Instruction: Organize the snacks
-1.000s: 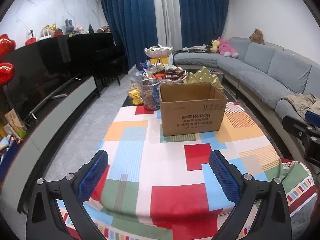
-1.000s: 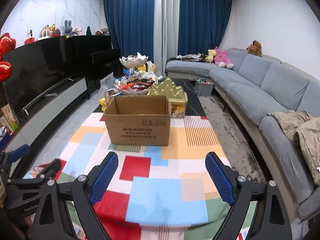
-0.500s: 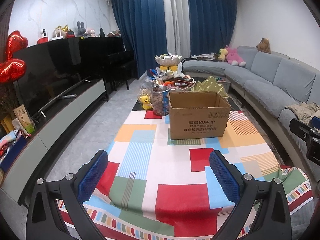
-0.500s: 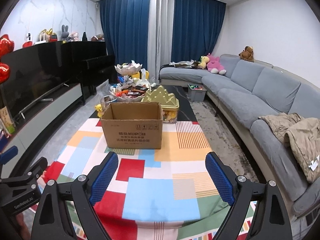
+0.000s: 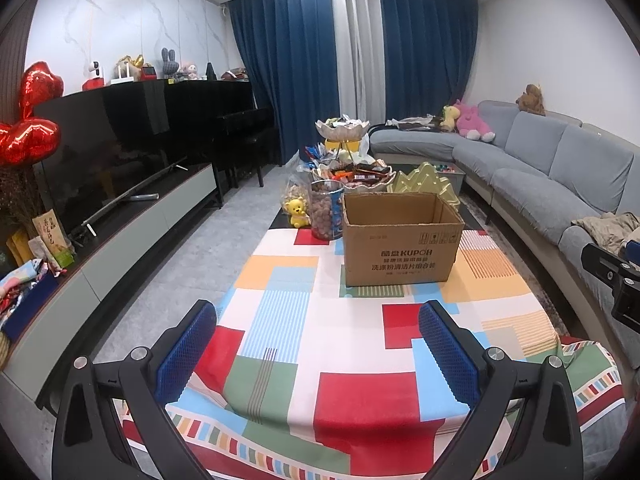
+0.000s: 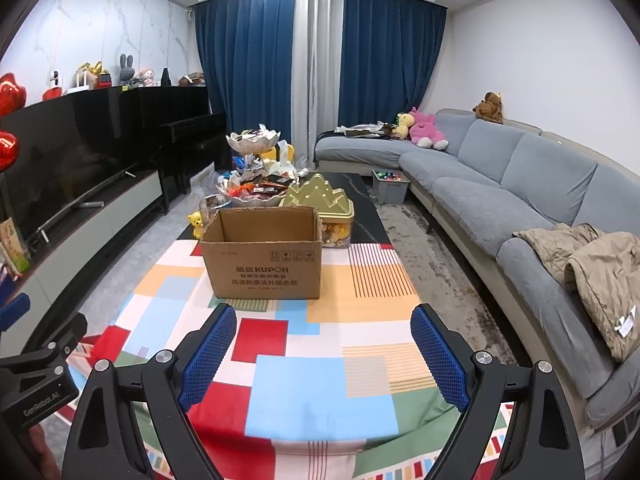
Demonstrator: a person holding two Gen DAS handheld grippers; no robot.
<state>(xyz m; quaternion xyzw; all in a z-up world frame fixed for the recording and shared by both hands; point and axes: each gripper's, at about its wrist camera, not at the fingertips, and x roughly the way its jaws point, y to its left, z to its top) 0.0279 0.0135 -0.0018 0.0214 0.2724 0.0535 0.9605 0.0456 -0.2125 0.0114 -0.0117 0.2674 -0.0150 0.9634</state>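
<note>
1. Blue curtains hang at the far wall, and a grey sofa runs down the right side.
2. A long worktop has a cloth of many colours on it.
3. A brown box sits on the cloth with its top open.
4. The snacks are piled in bowls past the box, at 12 o'clock from it.
5. A jar stands just beside the box, at 9 o'clock.
6. A gold tin sits behind the box, at 1 o'clock in the right view.
7. The left hand-held gripper is wide and holds nothing.
8. The right hand-held gripper is wide and holds nothing too.
</note>
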